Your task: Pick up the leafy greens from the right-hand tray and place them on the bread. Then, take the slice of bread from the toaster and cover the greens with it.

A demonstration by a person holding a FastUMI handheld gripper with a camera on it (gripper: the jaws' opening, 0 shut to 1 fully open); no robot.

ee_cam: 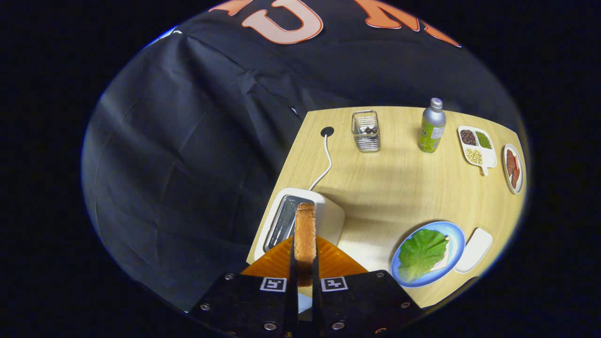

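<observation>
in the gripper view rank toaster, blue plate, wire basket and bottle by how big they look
1. Toaster, partly hidden behind the bread slice clamped in the hand-held gripper, and nearest.
2. Blue plate, close behind it.
3. and 4. Bottle and wire basket look alike; both stand farther off.

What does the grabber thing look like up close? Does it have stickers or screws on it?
The gripper has two thin flat fingers set close together, coming out of two blocky dark plates with slanted edges. Each plate has a small square black-and-white marker near the fingers, and round silver screws dot the plates. A ridged orange part sits just ahead of them.
</observation>
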